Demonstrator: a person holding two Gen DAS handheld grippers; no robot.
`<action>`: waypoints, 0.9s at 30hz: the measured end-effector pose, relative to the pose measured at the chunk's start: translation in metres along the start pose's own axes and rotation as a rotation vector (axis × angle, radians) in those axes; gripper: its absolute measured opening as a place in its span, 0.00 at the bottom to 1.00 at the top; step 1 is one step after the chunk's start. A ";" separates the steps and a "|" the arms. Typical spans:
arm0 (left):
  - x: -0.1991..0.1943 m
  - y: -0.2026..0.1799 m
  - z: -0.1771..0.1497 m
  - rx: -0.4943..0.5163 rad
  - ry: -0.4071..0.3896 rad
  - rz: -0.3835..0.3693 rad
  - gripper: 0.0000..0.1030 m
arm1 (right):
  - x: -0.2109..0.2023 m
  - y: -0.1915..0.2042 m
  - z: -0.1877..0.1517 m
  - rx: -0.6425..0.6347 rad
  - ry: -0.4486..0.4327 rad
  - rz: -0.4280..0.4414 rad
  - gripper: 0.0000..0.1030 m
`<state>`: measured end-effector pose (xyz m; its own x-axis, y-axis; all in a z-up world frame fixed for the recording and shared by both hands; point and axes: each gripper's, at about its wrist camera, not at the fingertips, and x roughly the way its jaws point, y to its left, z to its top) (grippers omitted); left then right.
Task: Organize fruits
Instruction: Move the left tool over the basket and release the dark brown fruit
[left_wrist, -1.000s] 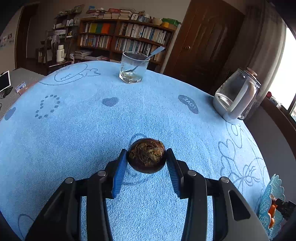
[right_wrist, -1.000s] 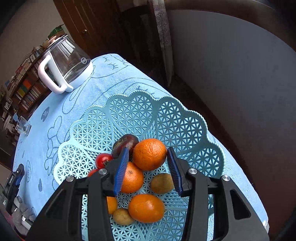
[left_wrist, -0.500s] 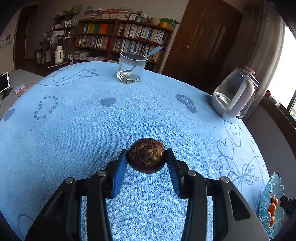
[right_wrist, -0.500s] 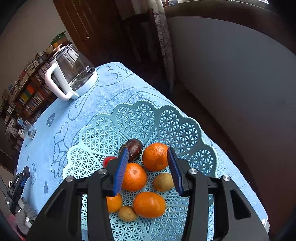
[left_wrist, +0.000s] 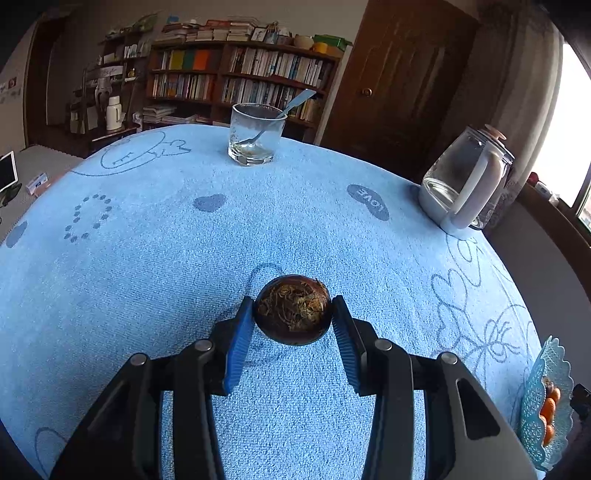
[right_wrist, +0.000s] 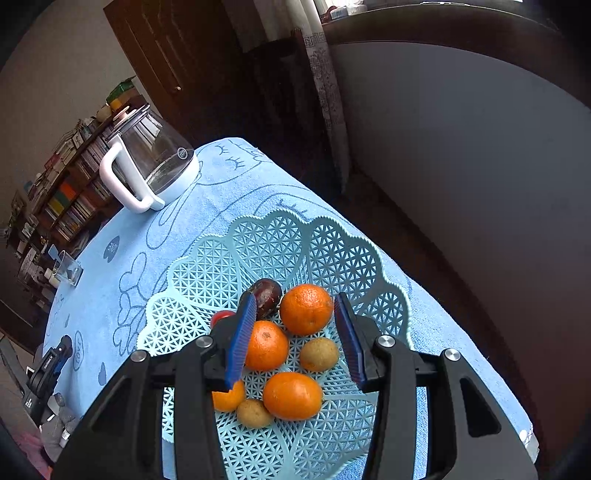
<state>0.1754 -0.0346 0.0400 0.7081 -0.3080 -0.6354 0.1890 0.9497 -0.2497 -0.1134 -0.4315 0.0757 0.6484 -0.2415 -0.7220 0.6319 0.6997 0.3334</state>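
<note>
While my left gripper (left_wrist: 293, 317) clamps a dark round fruit (left_wrist: 291, 314) at frame centre, my right gripper (right_wrist: 295, 328) hovers part-open, empty, over the basket (right_wrist: 332, 258) at lower centre; next I carry the fruit there

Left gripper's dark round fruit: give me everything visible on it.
The dark brown round fruit sits between the blue ribbed fingers of the left gripper, which close on its sides. Its skin looks smooth and glossy; the face toward the camera is covered by a tangled, dry, yellowish-brown fibrous patch. It shows above the light blue towelling tablecloth; whether it touches the cloth cannot be told.
</note>
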 end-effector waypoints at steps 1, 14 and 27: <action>0.000 -0.001 0.000 0.003 0.000 0.001 0.42 | -0.002 -0.001 -0.001 0.000 -0.003 0.004 0.44; -0.013 -0.019 -0.008 0.055 0.005 -0.021 0.42 | -0.029 -0.017 -0.006 0.015 -0.057 0.088 0.53; -0.039 -0.060 -0.033 0.121 0.041 -0.094 0.42 | -0.038 -0.021 -0.009 -0.013 -0.100 0.148 0.54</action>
<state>0.1135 -0.0815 0.0557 0.6556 -0.3953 -0.6433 0.3353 0.9158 -0.2210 -0.1549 -0.4309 0.0911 0.7732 -0.2003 -0.6017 0.5214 0.7409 0.4234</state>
